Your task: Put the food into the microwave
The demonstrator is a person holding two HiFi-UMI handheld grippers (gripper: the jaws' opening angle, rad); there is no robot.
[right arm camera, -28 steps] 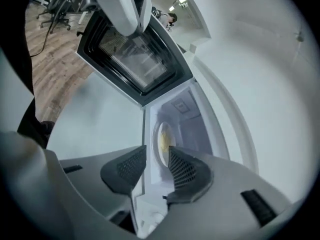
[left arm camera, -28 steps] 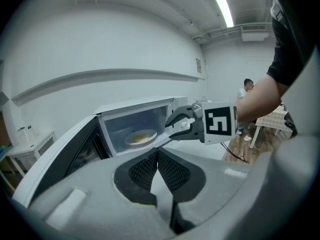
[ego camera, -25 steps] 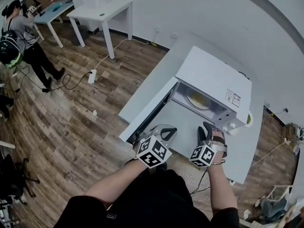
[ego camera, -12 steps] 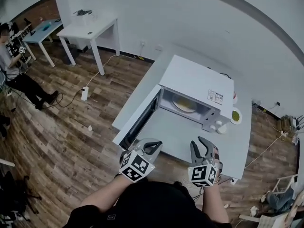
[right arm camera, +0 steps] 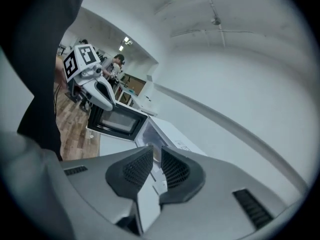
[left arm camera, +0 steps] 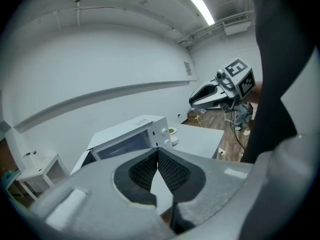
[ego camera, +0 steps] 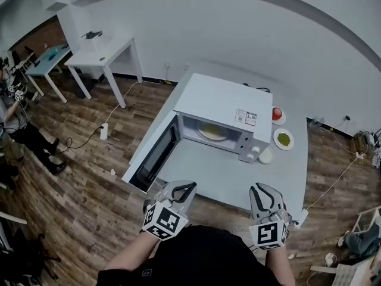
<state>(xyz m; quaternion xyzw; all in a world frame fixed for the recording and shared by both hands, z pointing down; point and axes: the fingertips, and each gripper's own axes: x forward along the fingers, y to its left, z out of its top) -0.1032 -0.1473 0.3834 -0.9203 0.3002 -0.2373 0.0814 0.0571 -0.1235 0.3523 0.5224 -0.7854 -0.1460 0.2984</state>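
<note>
The microwave [ego camera: 220, 109] was open; the food [ego camera: 284, 139] was not in yet; the left gripper [ego camera: 181, 188] was pinched together, empty; the right gripper [ego camera: 264, 190] had just been closing, a bit apart, empty.

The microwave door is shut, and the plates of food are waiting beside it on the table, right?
Not quite: the door of the microwave is open, swung out to the left, as the head view shows. The plate of green food and the plate with something red do wait beside it on the table.
</note>
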